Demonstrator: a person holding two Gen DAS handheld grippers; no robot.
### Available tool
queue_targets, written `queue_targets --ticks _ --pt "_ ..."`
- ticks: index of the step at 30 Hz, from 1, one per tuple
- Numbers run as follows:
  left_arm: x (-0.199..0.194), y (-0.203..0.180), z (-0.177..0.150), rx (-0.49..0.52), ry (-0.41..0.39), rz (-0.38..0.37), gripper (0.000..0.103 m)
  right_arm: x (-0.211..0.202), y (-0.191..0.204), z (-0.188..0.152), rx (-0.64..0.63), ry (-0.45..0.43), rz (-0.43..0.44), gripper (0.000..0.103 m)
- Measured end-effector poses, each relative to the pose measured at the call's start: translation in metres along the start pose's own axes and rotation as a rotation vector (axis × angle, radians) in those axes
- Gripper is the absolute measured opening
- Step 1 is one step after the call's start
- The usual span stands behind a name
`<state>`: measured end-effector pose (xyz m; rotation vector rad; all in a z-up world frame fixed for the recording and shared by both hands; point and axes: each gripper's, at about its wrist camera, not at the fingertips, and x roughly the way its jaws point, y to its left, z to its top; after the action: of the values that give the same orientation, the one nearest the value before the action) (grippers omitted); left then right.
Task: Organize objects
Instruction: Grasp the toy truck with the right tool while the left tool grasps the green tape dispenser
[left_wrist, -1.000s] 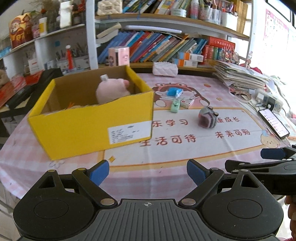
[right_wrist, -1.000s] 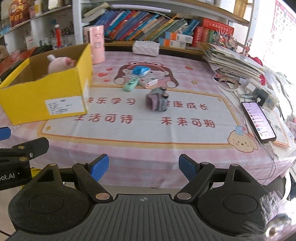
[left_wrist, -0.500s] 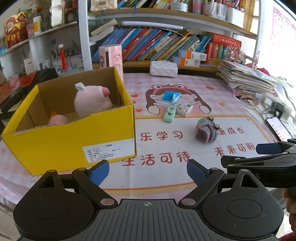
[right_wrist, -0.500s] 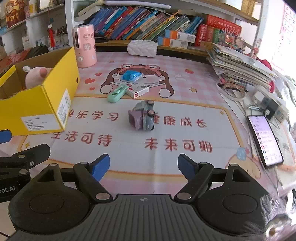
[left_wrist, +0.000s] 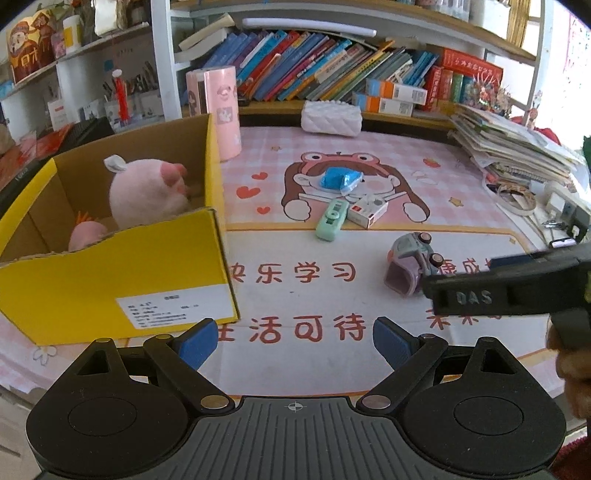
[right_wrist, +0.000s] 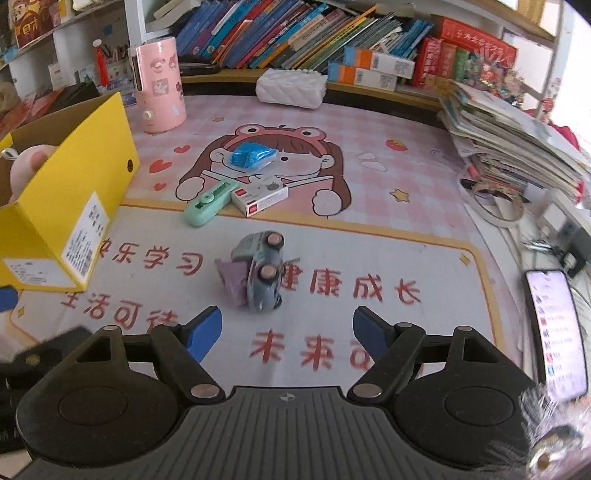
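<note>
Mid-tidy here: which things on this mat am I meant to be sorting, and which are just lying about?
Job: toy car, mint green case, small white box, blue packet, yellow box with pink plush pig already inside.

Lying about, probably: phone, stack of papers, pink canister, white tissue pack.

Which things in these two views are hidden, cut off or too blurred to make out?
- Yellow cardboard box: left wrist view, its front wall hides the box floor and the lower part of the pink plush pig.
- Toy car: left wrist view, the right gripper's black body covers part of it.
- Phone: right wrist view, screen text too small.
- Left gripper: right wrist view, blurred, cut by the edge.
</note>
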<state>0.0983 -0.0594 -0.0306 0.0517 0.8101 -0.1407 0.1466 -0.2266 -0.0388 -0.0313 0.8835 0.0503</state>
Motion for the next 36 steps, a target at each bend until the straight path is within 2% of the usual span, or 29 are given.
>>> queue_targets --ticks 7,13,14,18,27,32,34,36 --pt "0.008 -0.010 0.005 -0.003 0.025 0.028 0.093 0.033 0.003 0.019 -0.099 0.034 0.091 0.074" --pt "0.015 -0.017 0.008 0.001 0.038 0.036 0.093 0.063 0.003 0.030 -0.128 0.078 0.134 0.055" --pt "0.017 -0.018 0.009 0.002 0.037 0.034 0.093 0.066 0.002 0.031 -0.128 0.084 0.145 0.048" --pt "0.023 -0.024 0.016 0.013 0.031 0.020 0.093 0.067 -0.005 0.037 -0.130 0.064 0.160 0.041" --pt "0.045 -0.045 0.040 0.033 -0.004 -0.015 0.092 0.042 -0.058 0.054 -0.011 -0.034 0.079 0.041" --pt "0.071 -0.051 0.055 0.026 -0.004 0.019 0.091 0.029 -0.075 0.049 0.016 -0.060 0.071 0.041" --pt "0.082 -0.051 0.060 0.031 -0.006 0.029 0.087 0.025 -0.078 0.046 0.008 -0.072 0.073 0.041" --pt "0.096 -0.053 0.065 0.052 0.005 0.053 0.075 0.022 -0.078 0.044 -0.006 -0.079 0.076 0.041"
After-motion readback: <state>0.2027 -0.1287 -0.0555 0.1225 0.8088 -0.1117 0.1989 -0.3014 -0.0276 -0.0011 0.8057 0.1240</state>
